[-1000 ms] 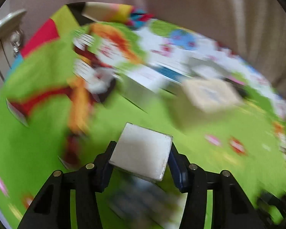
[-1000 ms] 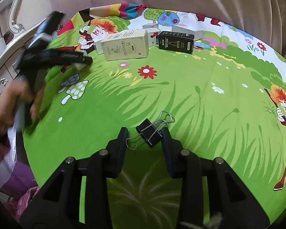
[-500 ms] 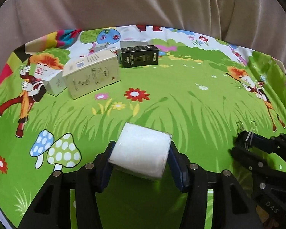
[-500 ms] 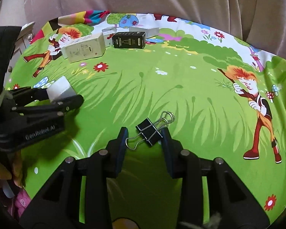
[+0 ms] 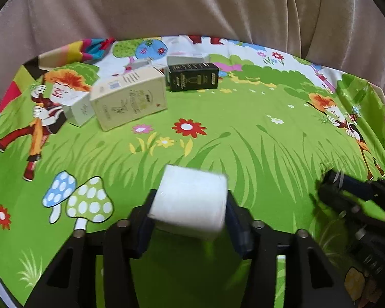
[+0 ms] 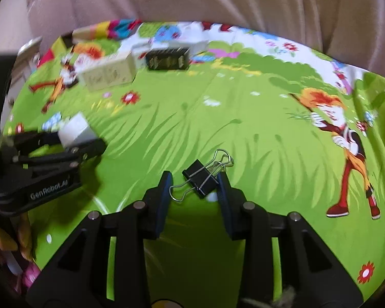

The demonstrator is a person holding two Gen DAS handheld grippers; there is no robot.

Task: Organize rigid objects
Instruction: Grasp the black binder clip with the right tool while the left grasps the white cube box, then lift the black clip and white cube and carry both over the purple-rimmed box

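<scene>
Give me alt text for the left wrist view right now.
The left gripper holds a white block, jaws closing on it, above a green cartoon-print cloth. Beyond lie a cream box and a black box; the right gripper enters at right.

White block (image 5: 190,200), black binder clip (image 6: 200,181), green cartoon-print cloth (image 5: 256,133).

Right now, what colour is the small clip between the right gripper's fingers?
Black, with silver wire handles: the binder clip shows best in the right wrist view.
</scene>
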